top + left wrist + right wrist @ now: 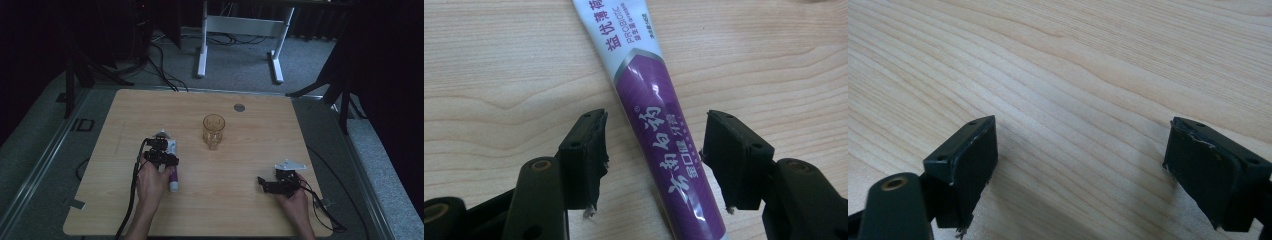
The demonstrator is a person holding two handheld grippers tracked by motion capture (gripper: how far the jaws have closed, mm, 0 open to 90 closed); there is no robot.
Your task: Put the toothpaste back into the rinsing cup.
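From the high view we see a wooden surface (240, 210) with a see-through amber glass (213, 131) standing upright near the middle, a bit toward the far edge. A small grey round disc (239, 107) sits close to the far edge. Our left hand (152, 182) holds the left hand-held gripper (161, 155) over a white and purple toothpaste tube (173, 172) that lies flat, left of the middle. Our right hand (295, 200) holds the right hand-held gripper (272, 184) near the front right corner, well apart from the glass.

In the left gripper view the left hand-held gripper (654, 150) is open, with one jaw on each side of the toothpaste tube (659, 135). The jaws are not touching the tube. The tube lies on the wood (499, 75).

In the right gripper view the right hand-held gripper (1080, 160) is wide open and holds nothing. Bare wood (1073, 75) lies between its jaws.
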